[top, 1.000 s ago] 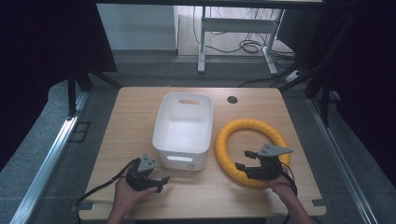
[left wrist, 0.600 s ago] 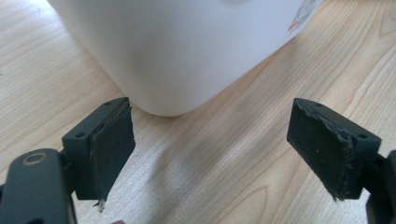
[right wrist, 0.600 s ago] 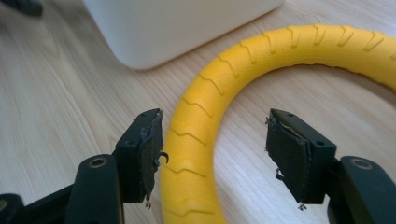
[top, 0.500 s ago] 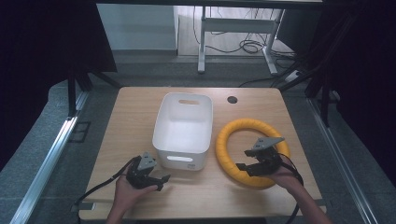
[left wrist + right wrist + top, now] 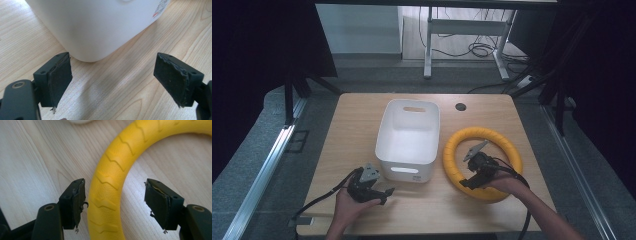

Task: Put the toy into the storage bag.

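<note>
Two hand-held grippers wide: my right hand-held gripper straddles yellow ring, ungrasped; left hand-held gripper idle by empty white bin.

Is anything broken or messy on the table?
Nothing is spilled or tipped. The white bin stands upright and the yellow ring lies flat. Only the right tongs look worn: the black pads are frayed at the edges.

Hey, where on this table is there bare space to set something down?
Free: the wide wood strip left of the white bin, the far edge behind the bin beside the round hole, and the middle of the near edge between the hands. Crowded: the right side, filled by the yellow ring with the right tool straddling it.
</note>
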`<state>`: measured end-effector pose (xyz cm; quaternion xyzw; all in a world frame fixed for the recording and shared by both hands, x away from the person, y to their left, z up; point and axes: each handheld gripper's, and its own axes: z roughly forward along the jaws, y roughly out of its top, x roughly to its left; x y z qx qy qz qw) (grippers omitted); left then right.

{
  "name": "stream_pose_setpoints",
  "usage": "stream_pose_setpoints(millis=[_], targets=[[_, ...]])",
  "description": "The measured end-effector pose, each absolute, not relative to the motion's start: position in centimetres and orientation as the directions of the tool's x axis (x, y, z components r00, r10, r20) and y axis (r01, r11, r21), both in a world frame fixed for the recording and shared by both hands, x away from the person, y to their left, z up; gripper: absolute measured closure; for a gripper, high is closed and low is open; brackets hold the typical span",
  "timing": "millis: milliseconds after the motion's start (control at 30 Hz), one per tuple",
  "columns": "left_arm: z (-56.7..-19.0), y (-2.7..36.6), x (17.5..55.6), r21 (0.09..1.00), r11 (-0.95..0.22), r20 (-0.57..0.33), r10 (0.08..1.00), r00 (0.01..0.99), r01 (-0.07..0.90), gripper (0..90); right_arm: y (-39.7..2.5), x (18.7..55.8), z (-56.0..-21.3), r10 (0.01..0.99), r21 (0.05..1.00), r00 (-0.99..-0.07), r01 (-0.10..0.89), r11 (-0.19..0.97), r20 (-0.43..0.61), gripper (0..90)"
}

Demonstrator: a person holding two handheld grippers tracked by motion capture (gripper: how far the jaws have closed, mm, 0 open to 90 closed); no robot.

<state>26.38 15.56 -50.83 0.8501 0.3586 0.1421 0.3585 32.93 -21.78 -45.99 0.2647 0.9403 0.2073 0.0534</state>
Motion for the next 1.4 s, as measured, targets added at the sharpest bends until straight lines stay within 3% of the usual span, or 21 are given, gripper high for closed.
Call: stream_pose_setpoints(millis=[567,800,1067,1400], targets=[[-51.0,15.3,26.4,0.704,-0.497,-0.016,0.704,0.710,0.508,15.2,-19.7,33.5,-48.2,0.482,0.239,-0.876,0.468,0.851,0.000,33.9],[-51.1,15.2,26.4,0.698,-0.504,-0.015,0.701,0.713,0.510,15.2,-19.3,33.6,-49.2,0.468,0.173,-0.884,0.461,0.870,0.000,39.7],[-51.2,15.1,26.4,0.697,-0.503,-0.016,0.701,0.713,0.511,15.2,-19.1,33.6,-50.0,0.472,0.134,-0.882,0.469,0.873,0.014,47.1],[-51.2,15.0,26.4,0.695,-0.508,-0.014,0.699,0.715,0.509,15.2,-19.2,34.0,-49.9,0.487,0.142,-0.871,0.491,0.860,0.059,49.6]])
